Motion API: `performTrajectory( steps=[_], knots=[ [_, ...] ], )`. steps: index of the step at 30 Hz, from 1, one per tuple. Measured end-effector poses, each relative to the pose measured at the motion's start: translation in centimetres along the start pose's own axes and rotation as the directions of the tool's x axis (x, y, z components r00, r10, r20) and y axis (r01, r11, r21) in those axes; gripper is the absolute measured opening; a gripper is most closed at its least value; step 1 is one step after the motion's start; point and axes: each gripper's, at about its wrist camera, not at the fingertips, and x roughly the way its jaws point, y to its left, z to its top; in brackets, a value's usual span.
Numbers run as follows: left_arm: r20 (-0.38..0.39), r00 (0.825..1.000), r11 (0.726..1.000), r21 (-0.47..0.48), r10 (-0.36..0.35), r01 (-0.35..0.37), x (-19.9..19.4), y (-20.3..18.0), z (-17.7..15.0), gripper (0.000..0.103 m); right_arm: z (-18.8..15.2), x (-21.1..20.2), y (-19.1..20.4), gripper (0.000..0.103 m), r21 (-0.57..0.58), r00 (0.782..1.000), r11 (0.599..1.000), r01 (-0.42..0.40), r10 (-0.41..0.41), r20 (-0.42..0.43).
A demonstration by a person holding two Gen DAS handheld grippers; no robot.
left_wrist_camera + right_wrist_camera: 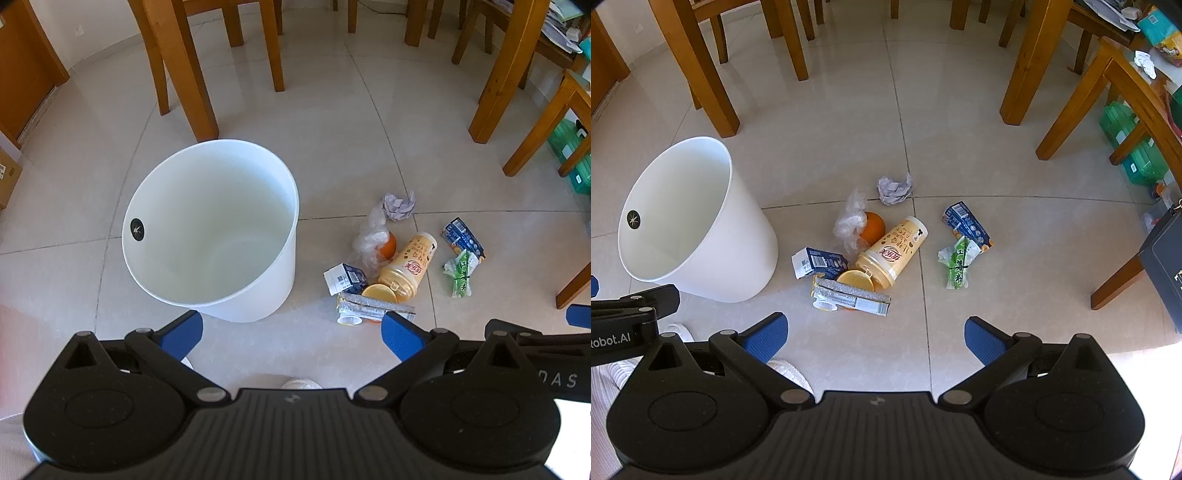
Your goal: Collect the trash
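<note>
A white bin [221, 236] [698, 225] stands upright on the tile floor, with nothing visible inside. Right of it lies a heap of trash: a yellow drink bottle [892, 253] [408, 266], an orange [873, 225] under clear plastic [849, 219], a dark blue carton [818, 263] [345, 277], a silver wrapper [851, 297] [373, 308], crumpled paper [894, 188] [399, 205], a second blue carton [966, 223] [463, 236] and a green wrapper [958, 264] [461, 271]. My left gripper [291, 334] hangs open above the floor near the bin. My right gripper [875, 338] is open, nearer than the heap.
Wooden chair and table legs [705, 70] [1030, 62] stand behind the bin and the heap. At the right are a low wooden stool [1123, 107], green plastic boxes [1137, 158] and a dark box [1165, 258]. A white shoe [790, 371] shows under the grippers.
</note>
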Motion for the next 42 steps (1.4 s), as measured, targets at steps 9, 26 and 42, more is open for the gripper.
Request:
performTrajectory(
  steps=[9,26,42],
  knots=[
    [0.010,1.000,1.000,0.018,0.003,-0.003,-0.2,0.1,-0.1,0.102,0.0,-0.2,0.0,0.103,-0.058,1.000,0.998,-0.019,0.020,0.008],
    [0.042,0.999,0.997,0.080,-0.026,0.022,-1.1,-0.1,0.1,0.102,-0.1,-0.9,-0.2,0.103,-0.146,0.998,0.988,-0.057,0.062,0.030],
    [0.110,0.993,0.986,0.164,-0.033,0.014,-3.9,-0.4,-0.2,0.102,-0.4,-3.5,-0.6,0.103,-0.269,0.990,0.957,-0.106,0.127,0.063]
  ],
)
